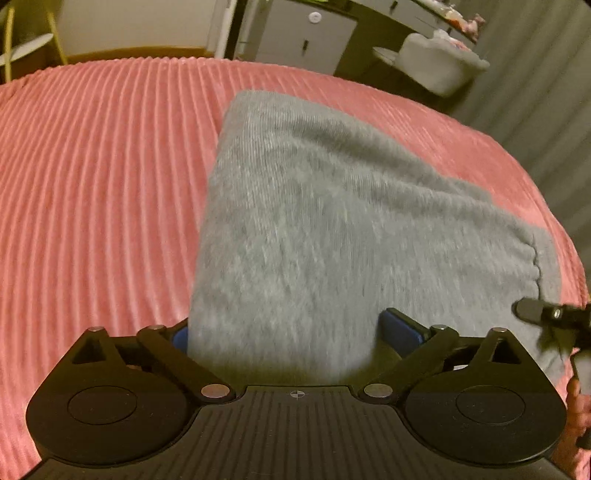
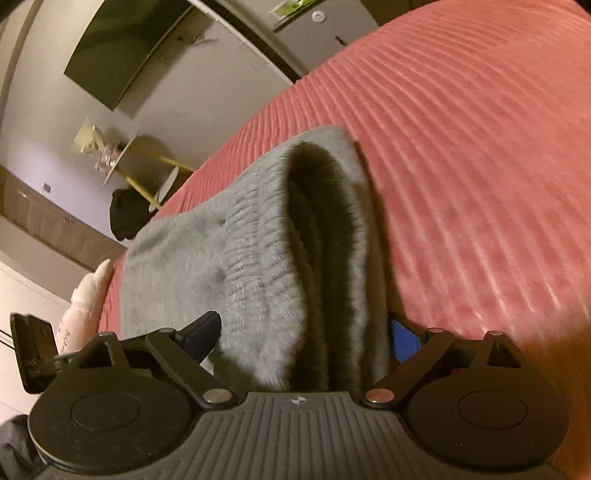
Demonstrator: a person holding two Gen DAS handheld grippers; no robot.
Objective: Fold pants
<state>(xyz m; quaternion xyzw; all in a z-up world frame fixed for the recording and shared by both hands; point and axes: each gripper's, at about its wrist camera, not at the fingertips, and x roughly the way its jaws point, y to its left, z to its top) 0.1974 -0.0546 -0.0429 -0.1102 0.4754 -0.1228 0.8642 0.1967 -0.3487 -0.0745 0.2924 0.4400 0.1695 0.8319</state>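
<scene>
Grey knit pants (image 1: 314, 229) lie on a pink ribbed bedspread (image 1: 92, 192). My left gripper (image 1: 291, 332) holds a thick fold of the pants between its blue-padded fingers (image 1: 400, 330), with the cloth stretching away to the far right. My right gripper (image 2: 306, 336) holds the ribbed waistband end of the pants (image 2: 266, 266), whose folded layers bunch between its fingers (image 2: 404, 338). The right gripper also shows at the right edge of the left wrist view (image 1: 546, 314).
The bedspread (image 2: 480, 166) covers the bed. A white cabinet (image 1: 306, 33) and a white basket (image 1: 439, 62) stand beyond the far edge. A small round table (image 2: 122, 158), a dark bag (image 2: 127, 214) and a pink plush toy (image 2: 86, 295) are off the bed's side.
</scene>
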